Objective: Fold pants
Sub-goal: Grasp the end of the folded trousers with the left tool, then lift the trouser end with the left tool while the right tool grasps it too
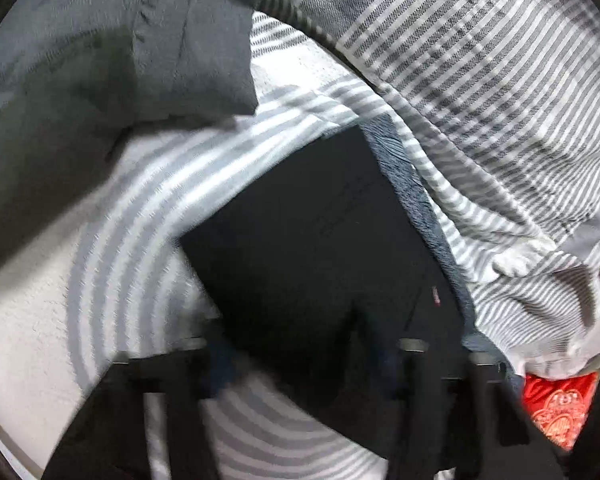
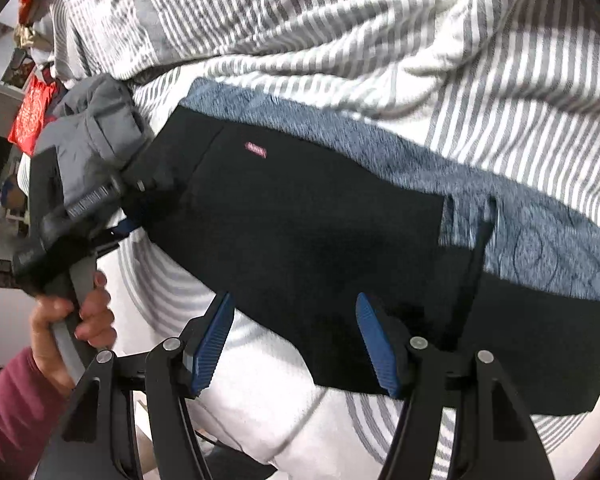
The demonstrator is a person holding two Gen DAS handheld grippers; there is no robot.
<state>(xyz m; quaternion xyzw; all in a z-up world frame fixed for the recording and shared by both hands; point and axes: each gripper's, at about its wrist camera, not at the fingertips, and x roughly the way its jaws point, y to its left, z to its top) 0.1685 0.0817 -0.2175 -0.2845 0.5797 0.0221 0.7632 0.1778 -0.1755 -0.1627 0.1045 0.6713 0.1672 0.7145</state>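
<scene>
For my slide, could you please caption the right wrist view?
Open right gripper poised over black pants on a striped bedsheet, left gripper at their far end.

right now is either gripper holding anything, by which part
right gripper: nothing, jaws open above the black pants. left gripper at their corner; grip cannot be told.

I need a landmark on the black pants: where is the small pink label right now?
In the right wrist view the pink label sits upper left on the black pants, just below the blue patterned cloth.
</scene>
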